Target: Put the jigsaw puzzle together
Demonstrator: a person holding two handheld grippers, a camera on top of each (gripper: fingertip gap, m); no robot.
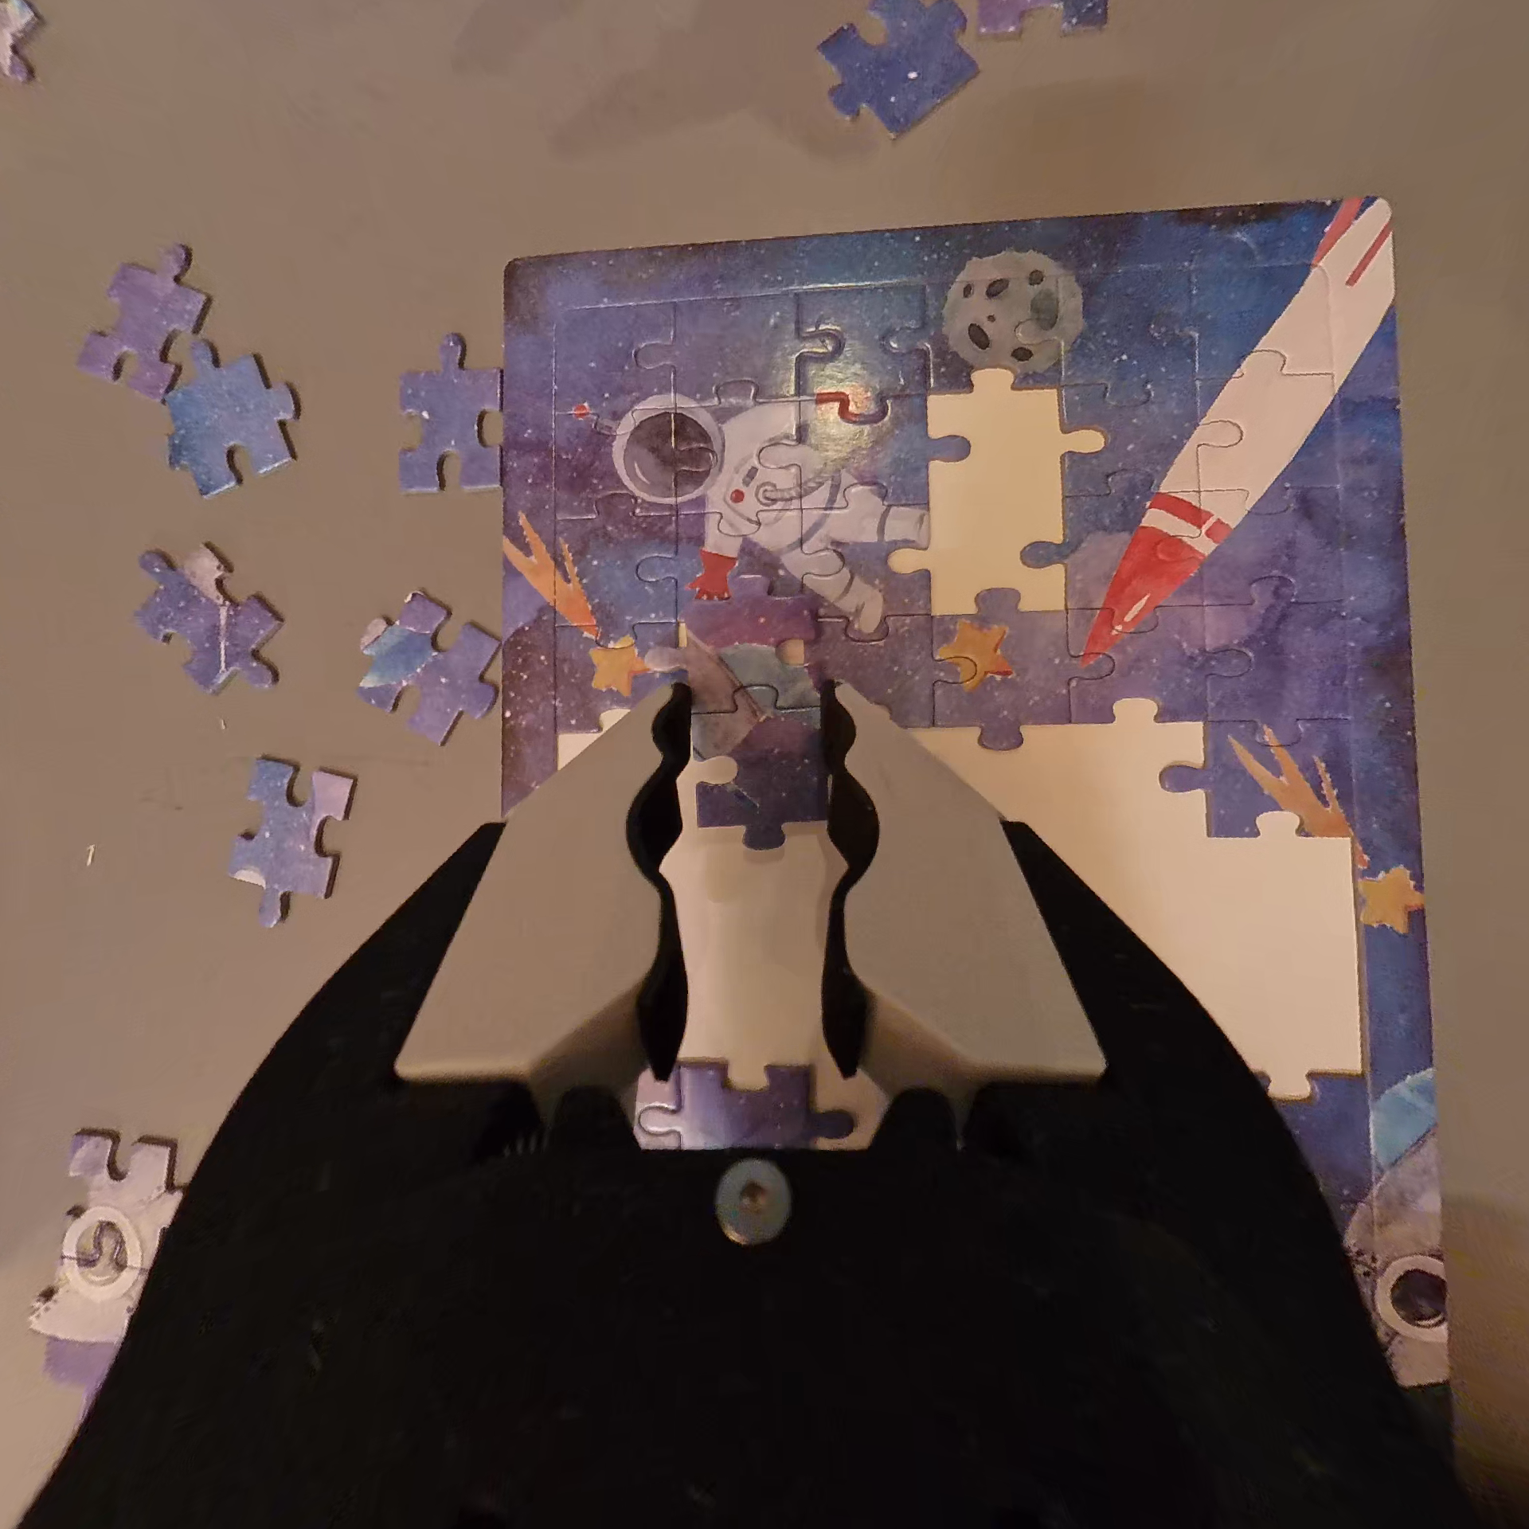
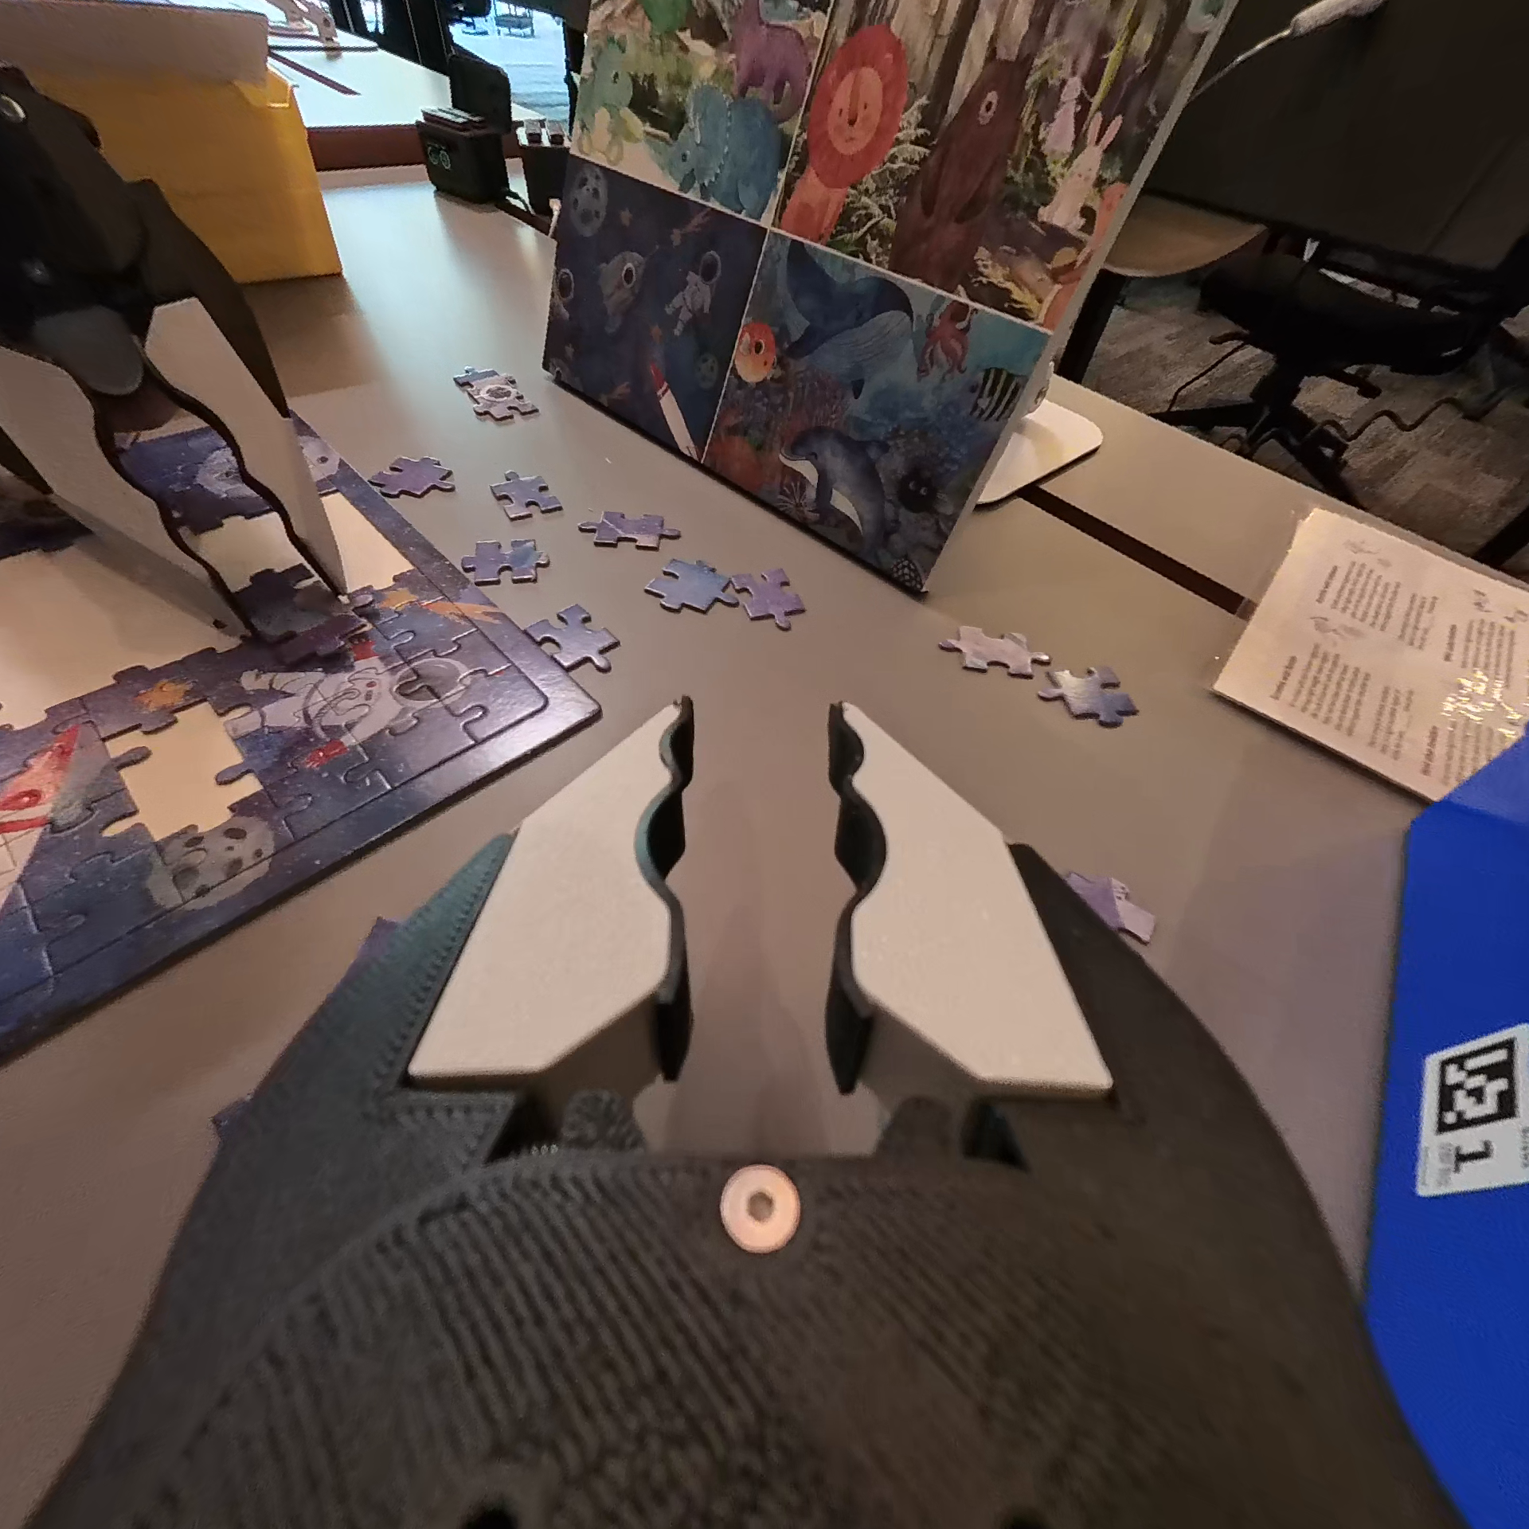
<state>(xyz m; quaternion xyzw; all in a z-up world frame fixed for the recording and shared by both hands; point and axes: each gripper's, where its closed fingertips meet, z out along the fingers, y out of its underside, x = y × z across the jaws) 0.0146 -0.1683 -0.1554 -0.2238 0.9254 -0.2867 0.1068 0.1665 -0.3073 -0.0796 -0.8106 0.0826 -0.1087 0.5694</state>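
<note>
Pinching a purple puzzle piece (image 1: 749,637) in my left claw (image 1: 754,691) right now, one pad on each side edge. The piece sits slightly tilted on top of the puzzle board (image 1: 529,331), over the board's lower-left part, just below the astronaut's red glove. It overlaps pieces that are already seated, so I'd say it isn't dropped into any slot.

> ok and what's the other claw doing?

Right claw (image 2: 761,711) is spread with nothing between the fingers. It hangs over bare table (image 2: 827,629), just off the board's near corner and well apart from the left one.

> how full is the board?

Mostly filled along the top. There's one cream hole (image 1: 993,472) beside the astronaut, toward the rocket, and a big bare patch across the board's lower half. Loose pieces (image 1: 232,430) are scattered on the table just beside the board's left edge, a few nearly touching it. Past those, farther from the board, the picture box (image 2: 827,289) stands upright. A printed sheet (image 2: 1365,645) lies flat beyond that, with a blue block (image 2: 1473,1076) near it.
</note>
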